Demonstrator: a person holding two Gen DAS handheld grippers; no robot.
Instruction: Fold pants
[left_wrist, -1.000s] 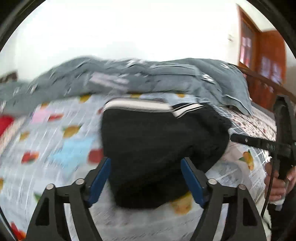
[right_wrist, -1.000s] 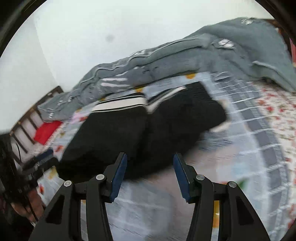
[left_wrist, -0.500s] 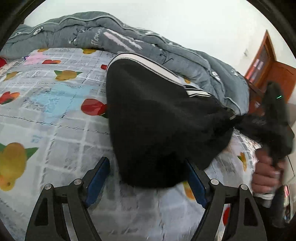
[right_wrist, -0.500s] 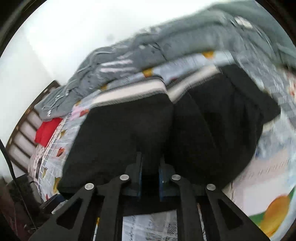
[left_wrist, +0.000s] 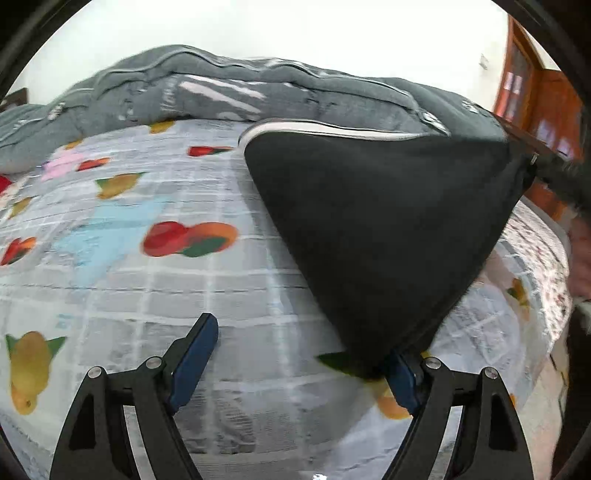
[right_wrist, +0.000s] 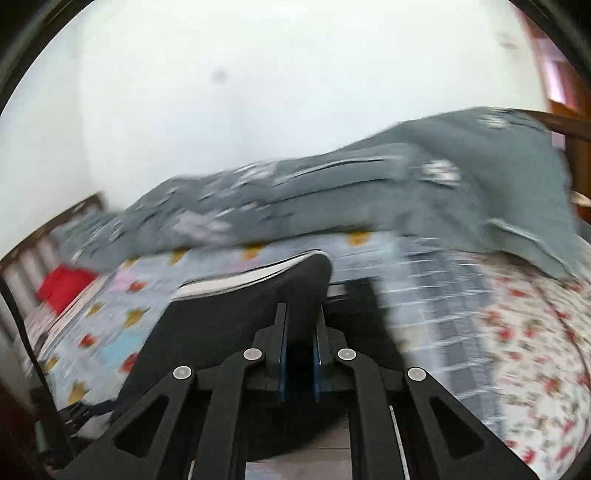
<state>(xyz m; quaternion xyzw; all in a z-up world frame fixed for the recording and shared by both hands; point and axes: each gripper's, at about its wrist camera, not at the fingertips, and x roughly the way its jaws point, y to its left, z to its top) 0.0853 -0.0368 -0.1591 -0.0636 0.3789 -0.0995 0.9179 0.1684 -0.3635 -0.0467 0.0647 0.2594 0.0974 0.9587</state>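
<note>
The black pants (left_wrist: 384, 229) hang lifted above the bed, stretched into a broad triangular sheet with a white stripe along the top edge. In the left wrist view the cloth's upper right corner runs toward the right tool at the frame's edge, and its lowest point drops in front of the left tool's right finger, touching or just in front of it (which of the two cannot be told). The right tool (right_wrist: 299, 354) is clamped on a fold of the pants (right_wrist: 236, 332), its blue-padded fingers (right_wrist: 281, 365) drawn nearly together with black fabric pressed between them. The left tool (left_wrist: 295, 362) is spread wide, its fingers well apart with only bedsheet showing between them.

Beneath lies the bedsheet (left_wrist: 155, 266), a pale grid printed with fruit. A rumpled gray comforter (left_wrist: 258, 92) is heaped along the far side of the bed against a white wall. Reddish-brown wooden doors (left_wrist: 543, 92) stand at the right.
</note>
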